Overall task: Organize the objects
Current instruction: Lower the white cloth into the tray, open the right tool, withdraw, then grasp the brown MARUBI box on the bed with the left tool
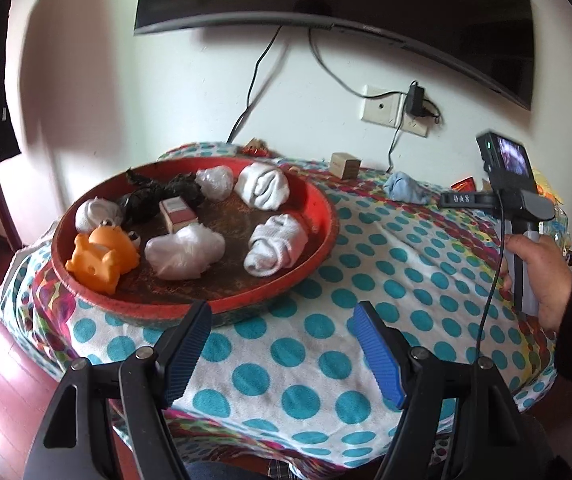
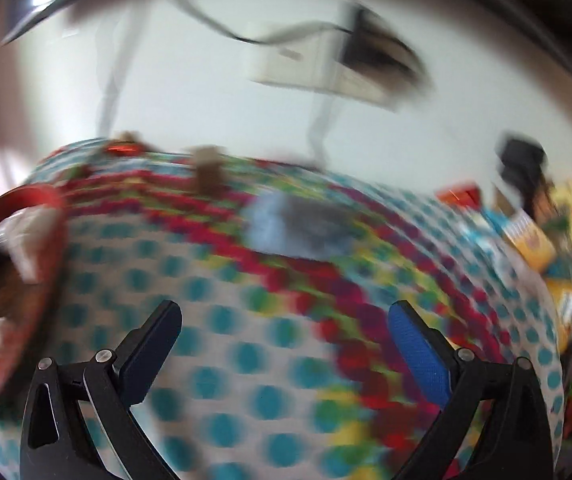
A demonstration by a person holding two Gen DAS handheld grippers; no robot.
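A round red tray (image 1: 318,204) sits on the left of a dotted cloth. It holds two rolled white socks (image 1: 276,244), crumpled clear bags (image 1: 184,252), an orange toy animal (image 1: 104,256), a small red-and-white box (image 1: 178,212) and a dark crumpled bag (image 1: 158,196). A blue sock bundle (image 1: 406,186) lies on the cloth at the back right; it also shows blurred in the right wrist view (image 2: 290,224). My left gripper (image 1: 282,344) is open and empty in front of the tray. My right gripper (image 2: 286,340) is open and empty above the cloth, short of the blue bundle.
A small cardboard box (image 1: 344,165) stands at the back edge by the wall. Colourful packets and boxes (image 2: 534,236) crowd the right side. The tray's rim (image 2: 52,216) is at my right gripper's left. Cables hang down the wall behind.
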